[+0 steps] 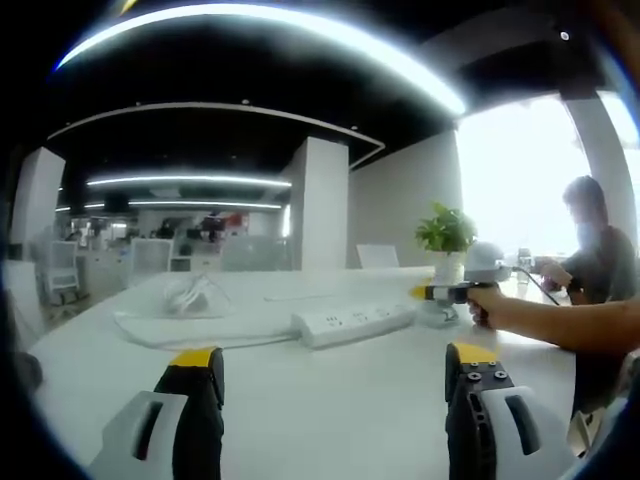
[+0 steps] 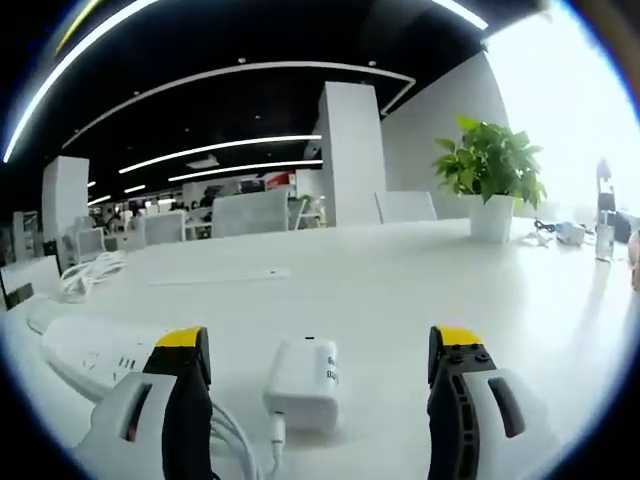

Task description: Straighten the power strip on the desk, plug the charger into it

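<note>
The white power strip (image 1: 355, 322) lies at a slant on the white desk (image 1: 330, 410), its cable (image 1: 180, 338) trailing left. My left gripper (image 1: 335, 362) hangs open in front of it, a short way off, with nothing between its jaws. A hand holds my right gripper (image 1: 440, 292) just past the strip's right end. In the right gripper view the white charger (image 2: 303, 383) lies flat on the desk between the open jaws of the right gripper (image 2: 318, 345), untouched, with its white cord (image 2: 235, 432) at the lower left. The power strip (image 2: 95, 352) lies left of it.
A potted plant (image 1: 447, 235) (image 2: 490, 170) stands at the back right of the desk. A loose cable bundle (image 1: 195, 295) lies at the back left. A seated person (image 1: 600, 245) is at the right, with small items (image 2: 570, 232) on the desk there. White chairs (image 2: 405, 206) line the far edge.
</note>
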The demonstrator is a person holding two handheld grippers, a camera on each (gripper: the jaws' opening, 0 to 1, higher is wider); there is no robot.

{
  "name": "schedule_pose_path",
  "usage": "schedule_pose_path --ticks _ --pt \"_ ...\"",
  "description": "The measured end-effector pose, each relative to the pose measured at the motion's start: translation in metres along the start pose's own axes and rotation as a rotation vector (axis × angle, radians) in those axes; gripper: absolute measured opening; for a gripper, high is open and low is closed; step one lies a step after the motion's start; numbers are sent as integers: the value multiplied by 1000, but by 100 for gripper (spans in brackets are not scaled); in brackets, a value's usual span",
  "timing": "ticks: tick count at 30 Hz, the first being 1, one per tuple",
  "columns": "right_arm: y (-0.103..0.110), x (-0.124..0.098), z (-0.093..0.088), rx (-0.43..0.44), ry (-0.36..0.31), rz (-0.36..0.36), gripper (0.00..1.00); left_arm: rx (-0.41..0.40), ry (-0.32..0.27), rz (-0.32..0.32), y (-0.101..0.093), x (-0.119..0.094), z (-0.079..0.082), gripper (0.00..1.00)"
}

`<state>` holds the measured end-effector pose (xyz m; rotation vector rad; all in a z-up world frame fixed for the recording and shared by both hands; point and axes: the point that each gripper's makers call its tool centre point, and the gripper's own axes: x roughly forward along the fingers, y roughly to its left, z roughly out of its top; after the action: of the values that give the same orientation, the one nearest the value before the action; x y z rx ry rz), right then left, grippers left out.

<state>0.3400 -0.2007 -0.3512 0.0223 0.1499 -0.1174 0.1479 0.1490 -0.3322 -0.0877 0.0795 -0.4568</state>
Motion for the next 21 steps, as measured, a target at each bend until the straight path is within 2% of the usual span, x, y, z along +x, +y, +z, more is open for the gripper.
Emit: schedule_pose_path --ticks 21 --pt "0 11 -6 2 40 7 89 -1 6 -14 -5 -2 -2 94"
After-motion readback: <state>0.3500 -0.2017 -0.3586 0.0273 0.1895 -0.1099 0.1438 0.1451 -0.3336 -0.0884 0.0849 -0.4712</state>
